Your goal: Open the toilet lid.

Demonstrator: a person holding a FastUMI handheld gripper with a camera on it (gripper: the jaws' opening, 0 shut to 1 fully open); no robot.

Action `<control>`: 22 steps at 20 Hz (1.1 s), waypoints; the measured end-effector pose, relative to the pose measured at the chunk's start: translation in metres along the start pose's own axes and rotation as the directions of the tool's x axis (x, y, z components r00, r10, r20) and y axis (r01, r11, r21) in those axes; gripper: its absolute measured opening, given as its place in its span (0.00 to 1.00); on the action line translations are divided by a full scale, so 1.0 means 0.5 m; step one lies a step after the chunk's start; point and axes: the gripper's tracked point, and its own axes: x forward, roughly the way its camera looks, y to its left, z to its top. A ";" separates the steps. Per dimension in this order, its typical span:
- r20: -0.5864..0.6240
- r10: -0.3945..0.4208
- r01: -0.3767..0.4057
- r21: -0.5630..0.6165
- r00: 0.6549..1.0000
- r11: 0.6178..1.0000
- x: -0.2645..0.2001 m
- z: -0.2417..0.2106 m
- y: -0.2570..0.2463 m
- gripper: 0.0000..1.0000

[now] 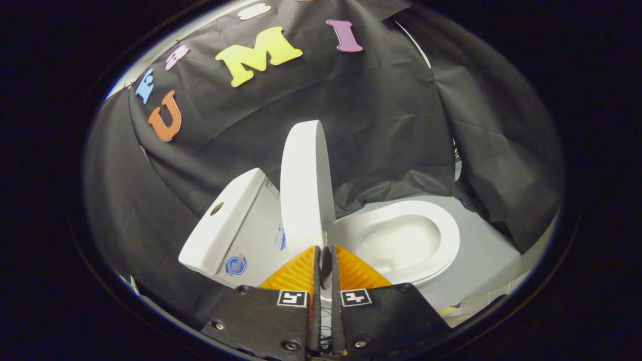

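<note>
The white toilet lid (303, 190) stands raised, nearly upright, between the tank (220, 220) and the open bowl (401, 240). I see the lid almost edge-on. Its near rim runs down to my gripper (325, 249), and the fingers are closed to a narrow gap on that rim. A small dark patch sits in the gap between the fingertips. The seat ring (446, 225) lies flat around the bowl, to the right of the fingers.
The tank has a round flush hole (216, 208) on top and stickers on its front. Black cloth hangs behind and on both sides of the toilet. Pale grey floor (481, 260) shows to the right of the bowl.
</note>
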 end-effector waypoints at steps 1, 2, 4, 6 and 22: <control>-0.003 -0.001 0.001 -0.013 1.000 1.000 0.001 -0.001 0.013 0.12; -0.005 -0.004 0.004 -0.031 1.000 1.000 0.004 -0.005 0.015 0.12; -0.006 -0.019 0.019 -0.068 1.000 0.998 0.006 -0.005 0.043 0.13; -0.005 -0.023 0.022 -0.090 1.000 0.996 0.008 -0.012 0.066 0.13; -0.041 -0.005 -0.008 -0.309 0.999 0.951 0.045 -0.080 0.242 0.14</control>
